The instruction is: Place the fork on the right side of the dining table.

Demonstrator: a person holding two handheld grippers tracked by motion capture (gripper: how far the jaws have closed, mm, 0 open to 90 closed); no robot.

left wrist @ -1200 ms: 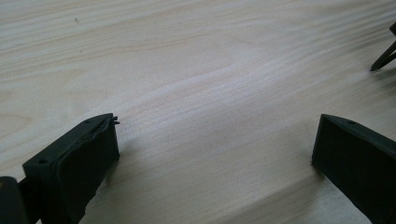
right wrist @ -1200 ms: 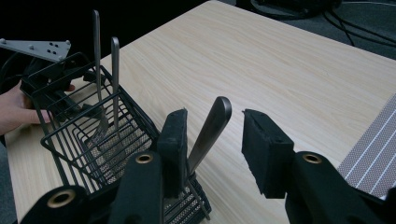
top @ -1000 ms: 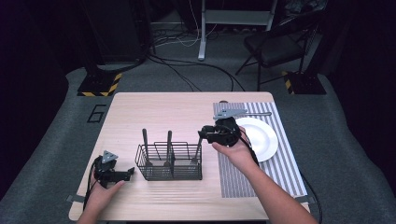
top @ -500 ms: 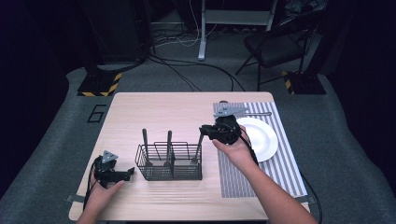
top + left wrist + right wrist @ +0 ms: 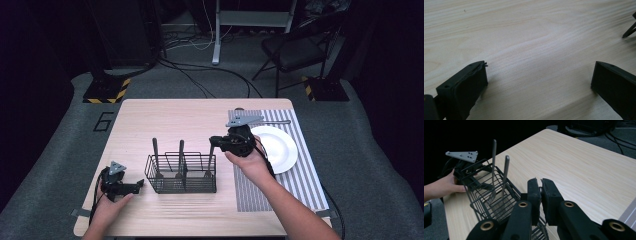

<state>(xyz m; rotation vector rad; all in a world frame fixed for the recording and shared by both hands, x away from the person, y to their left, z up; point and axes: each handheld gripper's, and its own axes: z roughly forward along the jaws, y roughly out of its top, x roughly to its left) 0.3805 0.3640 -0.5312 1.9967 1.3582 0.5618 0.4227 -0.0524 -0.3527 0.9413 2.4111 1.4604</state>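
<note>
The right gripper [image 5: 216,141] has just been closing its jaws, and they now stand almost together; in the right gripper view [image 5: 539,188] a sliver of grey metal shows between the pads, so it looks clamped on the top of the third utensil [image 5: 211,159], which stands upright at the right end of the wire basket [image 5: 150,172] near the middle of the table [image 5: 165,120]. The pick seems just secured, with the lift out and the laying down yet to come. Two other utensils [image 5: 155,150] [image 5: 181,151] wait upright in the basket. The basket's wires could snag the head as it rises. Toward the table's right edge lie a striped mat [image 5: 300,180] and a white plate [image 5: 280,147], likely the destination. The left gripper [image 5: 136,185] rests near the front left corner, jaws wide apart on bare wood [image 5: 539,82].
</note>
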